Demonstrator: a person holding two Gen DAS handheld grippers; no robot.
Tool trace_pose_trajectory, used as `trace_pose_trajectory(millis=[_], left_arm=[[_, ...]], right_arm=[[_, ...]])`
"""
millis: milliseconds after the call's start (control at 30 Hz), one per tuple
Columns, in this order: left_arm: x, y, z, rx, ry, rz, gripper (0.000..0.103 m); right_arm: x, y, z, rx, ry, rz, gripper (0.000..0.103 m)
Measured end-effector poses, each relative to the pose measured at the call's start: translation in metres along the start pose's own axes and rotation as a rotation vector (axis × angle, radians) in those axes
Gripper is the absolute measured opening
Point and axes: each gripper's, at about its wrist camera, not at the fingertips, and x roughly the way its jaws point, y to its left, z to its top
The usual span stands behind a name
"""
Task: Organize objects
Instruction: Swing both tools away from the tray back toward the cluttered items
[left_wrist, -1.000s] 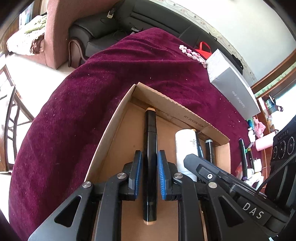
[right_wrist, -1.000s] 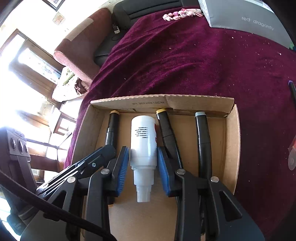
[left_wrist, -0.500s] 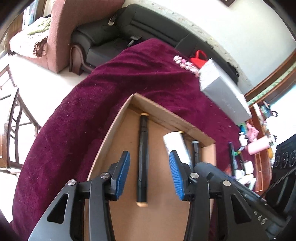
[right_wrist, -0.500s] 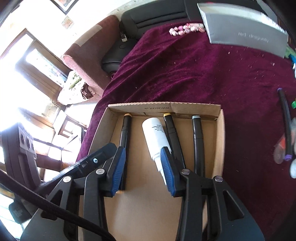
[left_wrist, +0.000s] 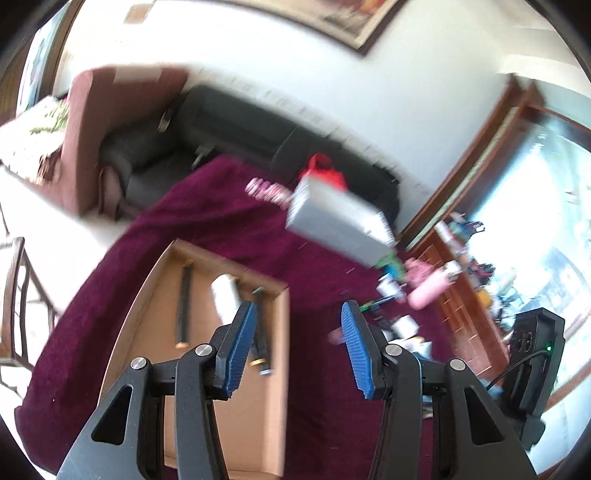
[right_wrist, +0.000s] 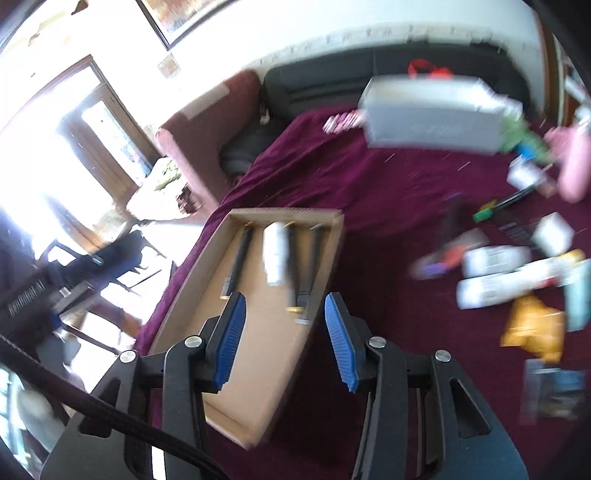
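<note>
- Both grippers have lifted off and pulled back from the cardboard box (right_wrist: 255, 354) since a second ago, and your views are swinging right, blurred by the motion.
- Your left gripper (left_wrist: 295, 350) is spread wide, holding nothing; your right gripper (right_wrist: 282, 338) is likewise released and empty, hanging over the box's right wall.
- Down in the box, the white bottle (right_wrist: 275, 254) lies between the black pens (right_wrist: 238, 258), all resting against the far wall.
- Further right, the loose clutter (right_wrist: 517, 273) waits on the maroon cloth (right_wrist: 388, 184): tubes, packets, a yellow pouch, overlapping each other.
- Beyond it sits the grey box (right_wrist: 432, 118).
- Watch out: swing this fast and low and you could clip the box wall and scatter the row, or pinch two overlapping items at once.
</note>
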Motion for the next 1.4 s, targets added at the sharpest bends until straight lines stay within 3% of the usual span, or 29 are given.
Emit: trace_pose_trajectory(millis=[200,300,467,533,567,600,633,700,733,867,1033,1133,1233,1400], left_arm=[[-0.083,-0.079,0.021,0.114,-0.234,-0.074,0.054],[-0.122,-0.120,0.040,0.165,-0.303,-0.132,0.054],[-0.198,-0.180,0.092,0.203,-0.415,-0.207,0.054],[-0.227,-0.201,0.108,0.236,-0.496,-0.182,0.065],[-0.243,-0.211,0.118,0.259,-0.545,-0.152,0.066],[-0.257,-0.220,0.127,0.272,-0.591,-0.126,0.067],[-0.266,-0.226,0.133,0.285,-0.624,-0.113,0.073],[-0.272,-0.240,0.147,0.341,-0.629,-0.064,0.093],[-0.268,-0.243,0.150,0.357,-0.622,-0.036,0.094],[-0.233,-0.241,0.141,0.391,-0.556,-0.062,0.094],[-0.133,-0.235,0.092,0.454,-0.333,-0.094,0.094],[-0.062,-0.222,0.049,0.459,-0.191,-0.126,0.094],[0.014,-0.202,0.003,0.446,-0.082,-0.143,0.094],[0.129,-0.172,-0.065,0.421,0.131,-0.102,0.093]], right_arm=[[-0.189,-0.041,0.016,-0.120,-0.227,-0.288,0.047],[-0.292,-0.056,0.031,-0.099,-0.342,-0.450,0.055],[-0.446,-0.055,0.061,-0.026,-0.494,-0.719,0.055],[-0.509,-0.042,0.076,-0.005,-0.566,-0.827,0.059],[-0.536,-0.034,0.084,-0.002,-0.590,-0.879,0.061],[-0.561,-0.027,0.093,0.011,-0.617,-0.944,0.068],[-0.589,-0.018,0.099,0.031,-0.660,-1.023,0.082],[-0.626,-0.006,0.108,0.056,-0.711,-1.150,0.090],[-0.630,-0.005,0.113,0.061,-0.689,-1.166,0.090],[-0.593,-0.017,0.112,0.037,-0.594,-1.118,0.090],[-0.440,-0.064,0.082,-0.048,-0.391,-0.958,0.090],[-0.331,-0.104,0.049,-0.037,-0.230,-0.763,0.090],[-0.236,-0.136,0.010,-0.003,-0.128,-0.558,0.088],[-0.118,-0.173,-0.038,0.015,-0.026,-0.474,0.086]])
